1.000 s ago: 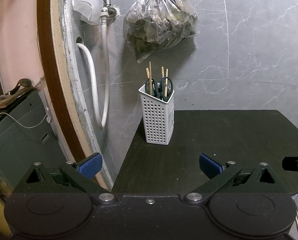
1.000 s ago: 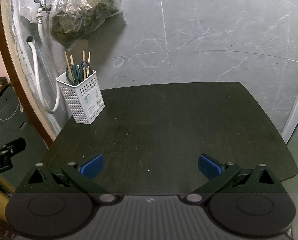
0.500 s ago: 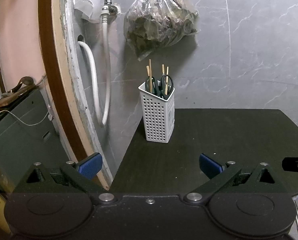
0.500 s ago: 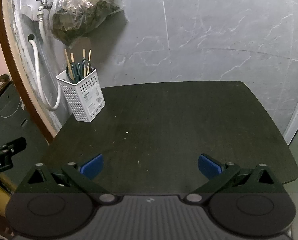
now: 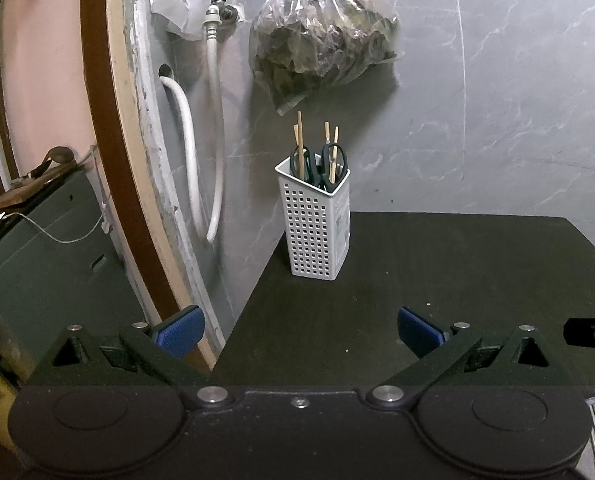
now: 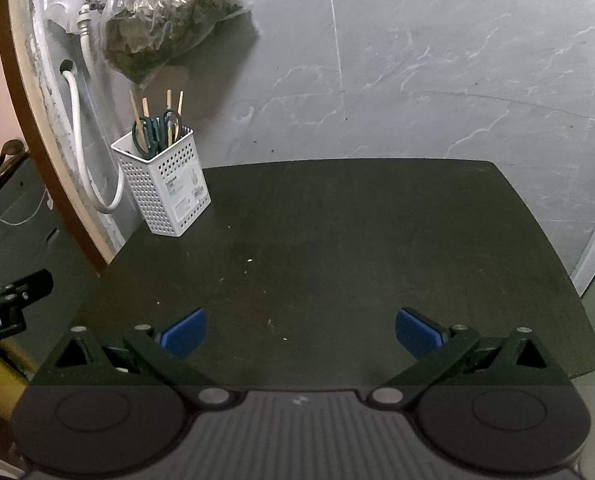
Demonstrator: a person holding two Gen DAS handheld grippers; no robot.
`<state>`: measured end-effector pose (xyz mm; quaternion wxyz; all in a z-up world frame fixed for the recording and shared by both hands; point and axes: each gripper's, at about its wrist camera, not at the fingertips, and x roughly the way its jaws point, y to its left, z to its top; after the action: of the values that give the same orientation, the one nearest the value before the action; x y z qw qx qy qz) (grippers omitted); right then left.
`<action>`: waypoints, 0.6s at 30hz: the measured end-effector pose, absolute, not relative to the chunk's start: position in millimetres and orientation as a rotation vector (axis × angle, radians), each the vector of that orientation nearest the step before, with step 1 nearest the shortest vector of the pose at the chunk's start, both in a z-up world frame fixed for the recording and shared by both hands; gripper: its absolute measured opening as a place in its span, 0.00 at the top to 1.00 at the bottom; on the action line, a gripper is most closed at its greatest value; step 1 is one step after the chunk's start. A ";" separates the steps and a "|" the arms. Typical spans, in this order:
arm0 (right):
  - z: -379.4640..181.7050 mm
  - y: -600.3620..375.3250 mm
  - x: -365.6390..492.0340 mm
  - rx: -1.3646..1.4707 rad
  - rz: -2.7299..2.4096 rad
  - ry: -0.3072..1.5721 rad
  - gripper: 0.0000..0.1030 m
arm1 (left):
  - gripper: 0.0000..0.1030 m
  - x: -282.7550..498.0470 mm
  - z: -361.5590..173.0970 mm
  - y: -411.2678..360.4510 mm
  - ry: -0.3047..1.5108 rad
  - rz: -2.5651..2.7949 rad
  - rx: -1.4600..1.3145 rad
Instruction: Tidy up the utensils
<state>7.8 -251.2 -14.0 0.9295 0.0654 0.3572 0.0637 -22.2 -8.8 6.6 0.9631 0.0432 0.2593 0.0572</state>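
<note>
A white perforated utensil holder point(image 5: 316, 226) stands upright at the far left corner of the dark table point(image 5: 437, 272); it also shows in the right wrist view point(image 6: 165, 196). Dark-handled scissors point(image 5: 317, 164) and several wooden chopsticks point(image 5: 299, 136) stand in it. My left gripper point(image 5: 299, 332) is open and empty, near the table's left front edge, well short of the holder. My right gripper point(image 6: 299, 332) is open and empty above the table's front, with the holder far to its left.
A grey marble wall backs the table. A plastic bag of dried leaves point(image 5: 321, 36) hangs above the holder. A tap with white hoses point(image 5: 213, 140) and a wooden door frame point(image 5: 113, 160) are at the left. The table point(image 6: 357, 248) drops off at left and right.
Both grippers have drifted slightly; the holder sits a little higher and more central in both views. Both grippers stay open and empty.
</note>
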 end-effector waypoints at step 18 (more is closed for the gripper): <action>-25.1 -267.0 13.4 0.134 0.186 0.784 0.00 | 0.01 -27.3 -5.9 -24.8 0.630 0.150 0.066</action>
<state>13.4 -267.0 -25.1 0.9177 0.0653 0.3814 0.0905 -27.3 -24.8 -5.9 0.9476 0.0322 0.3093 0.0736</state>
